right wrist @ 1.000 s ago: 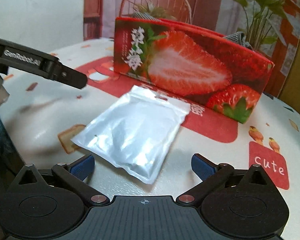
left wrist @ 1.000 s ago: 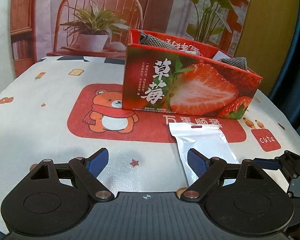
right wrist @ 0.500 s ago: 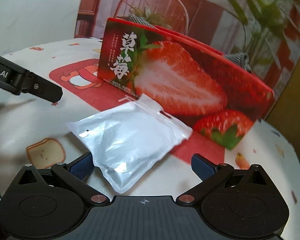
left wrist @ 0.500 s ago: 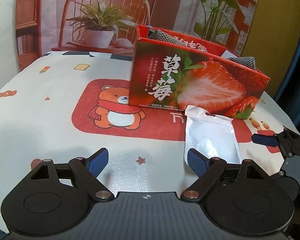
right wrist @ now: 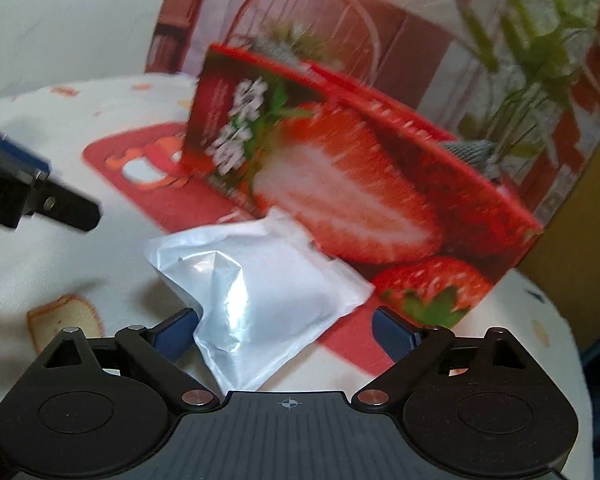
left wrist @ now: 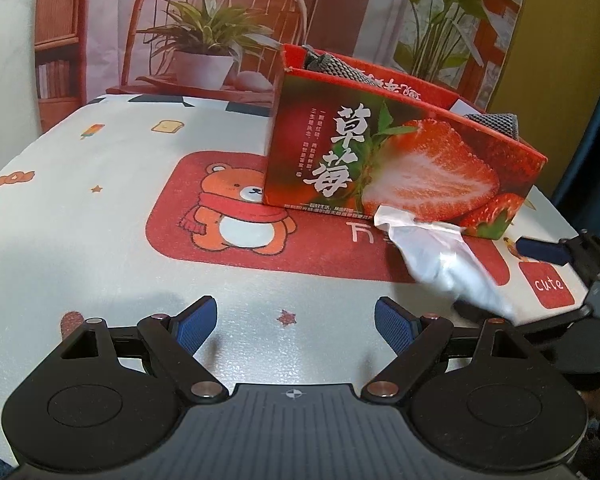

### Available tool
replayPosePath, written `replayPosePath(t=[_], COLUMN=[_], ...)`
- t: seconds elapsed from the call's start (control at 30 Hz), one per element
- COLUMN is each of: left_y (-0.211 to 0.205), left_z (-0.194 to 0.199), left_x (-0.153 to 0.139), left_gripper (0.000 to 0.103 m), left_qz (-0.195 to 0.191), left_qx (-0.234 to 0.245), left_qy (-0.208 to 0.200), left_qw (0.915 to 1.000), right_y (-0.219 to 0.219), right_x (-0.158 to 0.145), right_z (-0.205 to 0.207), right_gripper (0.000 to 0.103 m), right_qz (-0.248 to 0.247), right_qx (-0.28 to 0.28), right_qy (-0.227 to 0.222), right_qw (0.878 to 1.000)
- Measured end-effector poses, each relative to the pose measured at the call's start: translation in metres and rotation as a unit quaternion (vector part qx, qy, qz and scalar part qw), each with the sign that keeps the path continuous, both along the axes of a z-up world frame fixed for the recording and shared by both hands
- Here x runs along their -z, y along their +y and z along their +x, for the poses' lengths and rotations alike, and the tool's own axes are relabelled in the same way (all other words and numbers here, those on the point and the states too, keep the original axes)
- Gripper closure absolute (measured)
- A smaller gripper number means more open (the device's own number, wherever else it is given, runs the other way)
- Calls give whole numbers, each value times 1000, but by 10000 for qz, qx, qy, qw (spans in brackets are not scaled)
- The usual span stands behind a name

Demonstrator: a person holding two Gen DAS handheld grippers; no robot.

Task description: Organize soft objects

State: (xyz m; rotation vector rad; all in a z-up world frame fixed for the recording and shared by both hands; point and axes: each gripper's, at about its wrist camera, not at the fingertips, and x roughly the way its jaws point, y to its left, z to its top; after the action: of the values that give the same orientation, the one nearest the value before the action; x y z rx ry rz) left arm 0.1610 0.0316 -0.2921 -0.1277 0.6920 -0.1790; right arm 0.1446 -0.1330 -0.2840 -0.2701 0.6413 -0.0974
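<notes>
Between the two blue pads of the right gripper (right wrist: pixel 284 330) lies a white pouch (right wrist: pixel 260 280), its near corner pointing at six o'clock toward the camera and its far edge reaching up toward twelve, where it touches the foot of the strawberry box (right wrist: pixel 340 184). The jaws are closing with the pouch between them; the left pad looks to be at the pouch's edge, the right pad stands clear of it, so I would not call it gripped yet. The pouch looks tipped up on one side, probably because that pad is nudging under it.

From the left wrist view the same pouch (left wrist: pixel 448 264) sits at about two o'clock, leaning against the box (left wrist: pixel 400 168). Grey knitted cloth (left wrist: pixel 332 66) already pokes out of the open top, which suggests the box is the place where the soft things are being gathered, and the pouch is next.

The left gripper (left wrist: pixel 296 322) hangs wide apart over the bare tablecloth (left wrist: pixel 100 240) with nothing between its pads, likely kept back so the right one has room to work.
</notes>
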Motion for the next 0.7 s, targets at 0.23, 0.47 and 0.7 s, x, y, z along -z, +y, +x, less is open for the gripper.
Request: replayPosePath(t=[0.23,0.47,0.7], left_y=[-3,-11,-47], left_z=[-1,11,58], left_x=[-1,-9,-20], left_gripper=[15,17,20], left_qz=[24,-54,-126], left_qx=[2,230,832], left_qy=[-28,-108,-155], left_qw=[10000,9997,9963], right_y=[-28,-44,-49], right_x=[-20,-35,-37], right_z=[-7,-9,-6], right_gripper=[38,45,45], right_qz=[468,1017,1128], right_qx=[198,341,273], right_qy=[-418,-693,-649], right_qw=[9978,9918,9911])
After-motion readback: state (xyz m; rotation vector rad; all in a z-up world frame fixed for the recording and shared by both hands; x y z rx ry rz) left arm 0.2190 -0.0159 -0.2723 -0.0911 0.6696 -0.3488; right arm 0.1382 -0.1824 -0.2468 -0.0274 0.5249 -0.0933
